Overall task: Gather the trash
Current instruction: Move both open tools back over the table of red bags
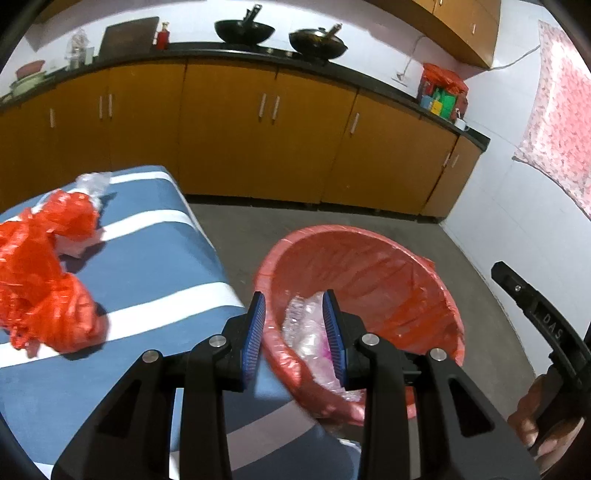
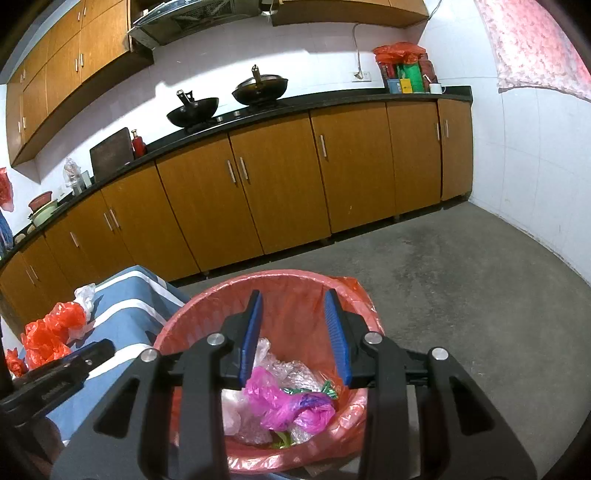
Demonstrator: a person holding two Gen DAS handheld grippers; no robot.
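A bin lined with a red bag (image 1: 399, 280) (image 2: 295, 295) stands on the floor beside a blue-and-white striped table (image 1: 147, 258) (image 2: 125, 295). In it lie clear bubble wrap (image 1: 306, 325) (image 2: 291, 373) and a pink plastic bag (image 2: 280, 402). Crumpled red plastic bags (image 1: 40, 273) (image 2: 48, 336) and a clear plastic piece (image 1: 92, 184) (image 2: 85, 293) lie on the table. My left gripper (image 1: 294, 306) is open and empty over the bin's near rim. My right gripper (image 2: 294, 306) is open and empty above the bin.
Orange kitchen cabinets (image 1: 258, 140) (image 2: 258, 192) with a black counter run along the back, holding two woks (image 1: 280, 35) (image 2: 229, 99). Grey floor (image 2: 461, 295) spreads to the right up to a white wall (image 1: 517, 229). The right gripper's handle (image 1: 546, 325) shows at the right edge.
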